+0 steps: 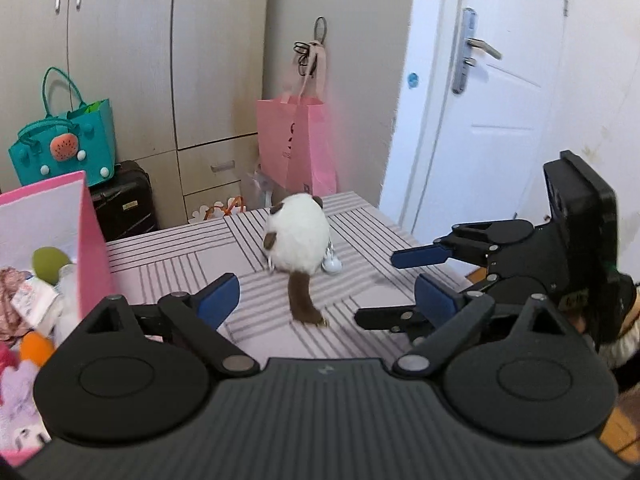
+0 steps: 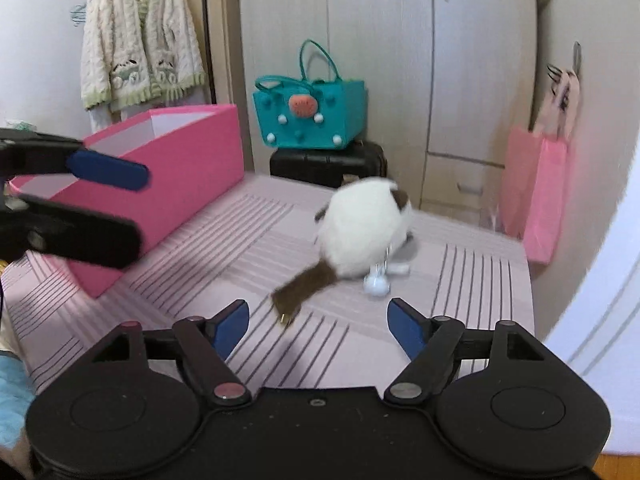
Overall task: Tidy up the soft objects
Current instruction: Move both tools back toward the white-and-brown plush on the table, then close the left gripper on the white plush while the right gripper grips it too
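A white plush cat [image 1: 298, 236] with brown ears and a brown tail lies on the striped table [image 1: 168, 264]. It also shows in the right wrist view [image 2: 362, 228], with a small white charm [image 2: 376, 285] beside it. My left gripper [image 1: 326, 296] is open and empty, just short of the tail. My right gripper [image 2: 318, 322] is open and empty, near the tail tip. The right gripper [image 1: 416, 280] shows at the right of the left wrist view, and the left gripper [image 2: 116, 204] at the left of the right wrist view. A pink box [image 2: 168, 172] stands on the table's left.
The pink box [image 1: 90, 240] holds several soft toys and cloths. Beyond the table a teal bag [image 1: 64, 148] sits on a black suitcase [image 1: 124, 200], and a pink paper bag [image 1: 296, 144] hangs at the wardrobe. A white door [image 1: 492, 92] is at the right.
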The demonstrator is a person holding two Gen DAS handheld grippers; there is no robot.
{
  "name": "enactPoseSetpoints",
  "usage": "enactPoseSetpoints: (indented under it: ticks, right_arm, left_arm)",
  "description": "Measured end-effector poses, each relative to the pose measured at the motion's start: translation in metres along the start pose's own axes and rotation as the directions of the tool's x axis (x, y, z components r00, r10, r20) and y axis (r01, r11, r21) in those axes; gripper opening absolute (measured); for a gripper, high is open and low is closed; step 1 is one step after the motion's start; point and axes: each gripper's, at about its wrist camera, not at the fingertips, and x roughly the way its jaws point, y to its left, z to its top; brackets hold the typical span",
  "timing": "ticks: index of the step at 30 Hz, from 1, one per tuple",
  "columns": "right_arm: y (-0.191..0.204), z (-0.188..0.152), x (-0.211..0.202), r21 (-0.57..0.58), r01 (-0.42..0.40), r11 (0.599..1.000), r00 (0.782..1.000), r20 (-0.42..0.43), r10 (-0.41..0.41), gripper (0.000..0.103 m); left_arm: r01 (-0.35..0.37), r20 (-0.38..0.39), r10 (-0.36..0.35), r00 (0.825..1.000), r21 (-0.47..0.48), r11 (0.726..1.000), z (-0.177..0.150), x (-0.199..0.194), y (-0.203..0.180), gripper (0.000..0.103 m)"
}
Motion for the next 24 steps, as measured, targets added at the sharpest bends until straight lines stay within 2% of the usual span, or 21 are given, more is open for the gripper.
enactPoseSetpoints:
  ticks: [2,5,11,17,22,24]
  right_arm:
    - [-0.005,0.007,0.008,-0.008,-0.019,1.0,0.999,0.026,0.019,0.081]
    - [-0.01,0.016,0.021,-0.017,-0.032,0.999,0.999,0.037,0.033,0.087]
    - [-0.017,0.025,0.047,-0.111,0.023,0.994,0.998,0.067,-0.015,0.088]
    - [-0.041,0.033,0.067,-0.046,-0.016,0.999,0.996,0.085,0.02,0.088]
    - [-0.057,0.03,0.077,0.021,-0.077,0.997,0.991,0.112,0.074,0.088]
    - [-0.059,0.031,0.083,0.049,-0.115,0.992,0.991,0.072,0.112,0.088]
  left_arm:
    - [-0.022,0.017,0.022,1.0,-0.029,0.999,0.004,0.015,0.001,0.095]
    - [-0.019,0.055,0.021,0.998,-0.049,0.999,0.009,0.035,0.004,0.095]
    - [-0.07,0.084,0.074,0.994,-0.055,0.996,0.018,0.067,0.007,0.095]
    - [-0.09,-0.008,0.09,0.996,-0.103,0.991,0.029,0.107,0.014,0.095]
    - [-0.096,-0.031,0.091,0.995,-0.182,0.979,0.029,0.128,0.029,0.092]
    - [-0.086,-0.038,0.08,0.996,-0.197,0.977,0.028,0.135,0.031,0.089]
